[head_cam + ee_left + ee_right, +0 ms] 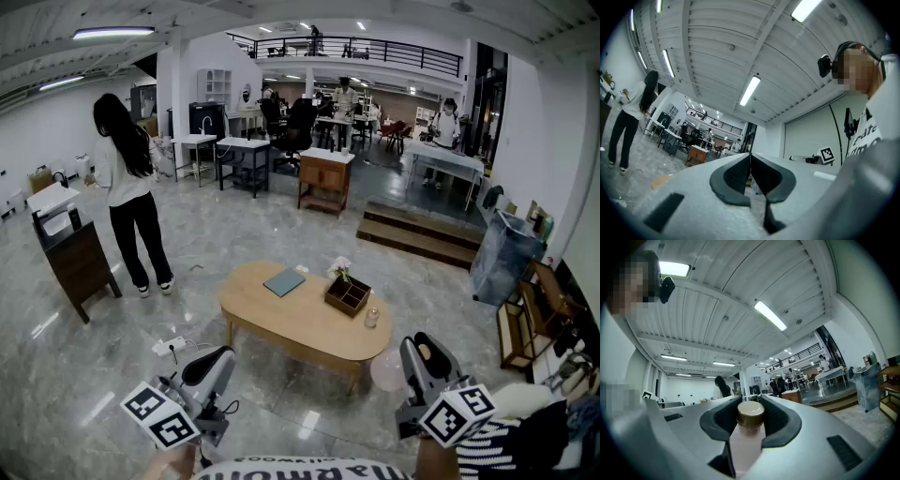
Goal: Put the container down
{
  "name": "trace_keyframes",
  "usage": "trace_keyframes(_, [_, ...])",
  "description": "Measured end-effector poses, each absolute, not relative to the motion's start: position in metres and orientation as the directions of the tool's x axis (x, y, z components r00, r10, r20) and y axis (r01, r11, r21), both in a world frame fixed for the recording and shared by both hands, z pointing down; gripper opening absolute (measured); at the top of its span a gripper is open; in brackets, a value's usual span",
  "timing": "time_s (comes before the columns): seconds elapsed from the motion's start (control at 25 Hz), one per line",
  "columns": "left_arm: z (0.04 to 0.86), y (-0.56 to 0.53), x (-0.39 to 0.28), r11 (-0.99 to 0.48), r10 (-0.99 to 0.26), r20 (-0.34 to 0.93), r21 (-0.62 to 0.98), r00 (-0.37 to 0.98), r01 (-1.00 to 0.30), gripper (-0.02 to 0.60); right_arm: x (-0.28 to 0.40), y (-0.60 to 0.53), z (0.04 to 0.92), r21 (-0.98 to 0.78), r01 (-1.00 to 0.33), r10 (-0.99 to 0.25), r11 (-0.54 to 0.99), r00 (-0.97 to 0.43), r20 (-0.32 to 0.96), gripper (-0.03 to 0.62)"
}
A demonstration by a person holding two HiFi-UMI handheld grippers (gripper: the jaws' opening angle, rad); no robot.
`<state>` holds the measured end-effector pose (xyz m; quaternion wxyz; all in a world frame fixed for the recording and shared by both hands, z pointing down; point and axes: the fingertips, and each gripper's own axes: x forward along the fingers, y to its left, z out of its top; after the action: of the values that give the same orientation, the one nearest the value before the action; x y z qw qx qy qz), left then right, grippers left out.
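Observation:
My right gripper (751,405) is shut on the container (748,439), a pale pink bottle with a gold-brown cap (750,414) that sits between the dark pads. In the head view the right gripper (425,356) is held up at the lower right, off the near right end of the wooden table (281,323), and only the cap (424,353) shows between its jaws. My left gripper (750,169) is shut with nothing in it, its pads touching. It hangs at the lower left of the head view (212,366), above the floor and short of the table.
On the oval table lie a blue book (284,282), a brown compartment box (348,294) with flowers and a small jar (371,318). A power strip (169,346) lies on the floor by the table's left end. A person (131,192) stands at the far left beside a dark cabinet (77,262).

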<state>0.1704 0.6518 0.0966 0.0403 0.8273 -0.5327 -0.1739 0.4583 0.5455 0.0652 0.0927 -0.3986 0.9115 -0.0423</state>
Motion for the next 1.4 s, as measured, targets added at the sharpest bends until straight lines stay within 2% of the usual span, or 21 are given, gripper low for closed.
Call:
trace_keyframes(0.6, [0.107, 0.585, 0.174, -0.365, -0.917, -0.269, 0.269, 0.295, -0.891, 0.017, 0.473, 0.464, 0.073, -0.157, -0.694, -0.712, 0.702, -0.69, -0.132, 0.124])
trace_keyframes(0.88, [0.136, 0.555, 0.164, -0.341, -0.934, -0.216, 0.311, 0.284, -0.887, 0.015, 0.462, 0.424, 0.098, -0.223, -0.675, -0.707, 0.703, -0.697, -0.118, 0.124])
trace_keyframes(1.0, [0.148, 0.535, 0.154, -0.334, -0.939, -0.181, 0.281, 0.292, -0.9, 0.015, 0.447, 0.403, 0.114, -0.238, -0.679, -0.712, 0.695, -0.696, -0.093, 0.124])
trace_keyframes(1.16, [0.148, 0.498, 0.129, -0.348, -0.932, -0.201, 0.262, 0.302, -0.9, 0.015, 0.421, 0.368, 0.125, -0.245, -0.692, -0.723, 0.679, -0.688, -0.062, 0.124])
trace_keyframes(1.4, [0.119, 0.427, 0.076, -0.39, -0.91, -0.255, 0.262, 0.327, -0.883, 0.015, 0.375, 0.312, 0.097, -0.227, -0.707, -0.739, 0.669, -0.665, -0.108, 0.124])
